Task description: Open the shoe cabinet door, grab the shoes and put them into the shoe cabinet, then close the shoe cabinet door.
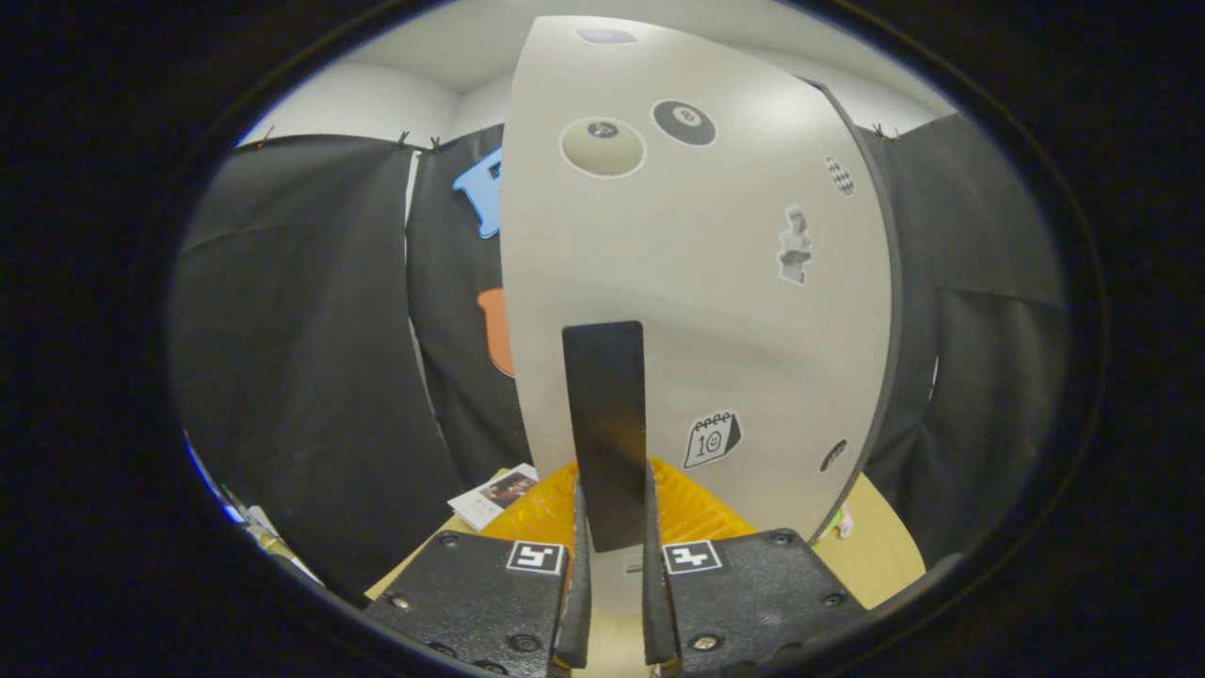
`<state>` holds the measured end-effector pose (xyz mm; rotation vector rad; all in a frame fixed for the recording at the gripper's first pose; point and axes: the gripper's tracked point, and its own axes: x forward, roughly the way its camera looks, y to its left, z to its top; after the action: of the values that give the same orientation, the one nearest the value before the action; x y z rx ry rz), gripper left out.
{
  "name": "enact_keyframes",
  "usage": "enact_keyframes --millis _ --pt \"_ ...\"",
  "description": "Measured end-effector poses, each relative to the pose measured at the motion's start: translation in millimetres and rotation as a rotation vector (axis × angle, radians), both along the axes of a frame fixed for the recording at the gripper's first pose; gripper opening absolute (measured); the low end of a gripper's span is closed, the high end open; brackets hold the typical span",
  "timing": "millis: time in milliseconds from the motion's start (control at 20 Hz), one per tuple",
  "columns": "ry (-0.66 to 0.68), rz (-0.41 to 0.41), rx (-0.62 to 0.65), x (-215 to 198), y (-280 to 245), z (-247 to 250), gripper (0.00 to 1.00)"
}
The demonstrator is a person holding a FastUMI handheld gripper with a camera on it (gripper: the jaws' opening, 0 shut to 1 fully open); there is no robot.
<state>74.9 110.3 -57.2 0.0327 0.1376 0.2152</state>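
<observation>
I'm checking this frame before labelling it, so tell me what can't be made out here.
- Cabinet interior and the shoes: hidden in the gripper view behind the cabinet door.
- Grip on the dark door handle: it sits between the fingers of the gripper; actual contact can't be judged.
- Yellow ribbed item: mostly covered by door and fingers; unidentifiable.
- Leaflet on the table: print too small.

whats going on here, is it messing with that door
A person's handheld gripper has its two fingers closed on the dark handle of the pale, sticker-covered shoe cabinet door. The handle stands upright between the fingers, and the door face rises just beyond them. Whether the door is being opened or shut cannot be told from this moment. Something ridged and orange lies at the foot of the door, with a printed leaflet beside it on the tan table.
</observation>
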Motion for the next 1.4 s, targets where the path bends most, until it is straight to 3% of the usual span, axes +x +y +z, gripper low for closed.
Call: enact_keyframes --millis 350,600,1100,1400 --pt "0.004 0.060 0.030 -85 -67 -13 0.24" --pt "-0.002 0.081 0.009 -125 -123 -14 0.24" --pt "-0.012 0.004 -0.006 -160 -233 -16 0.10" --pt "-0.022 -0.100 -0.021 -160 -285 -13 0.06"
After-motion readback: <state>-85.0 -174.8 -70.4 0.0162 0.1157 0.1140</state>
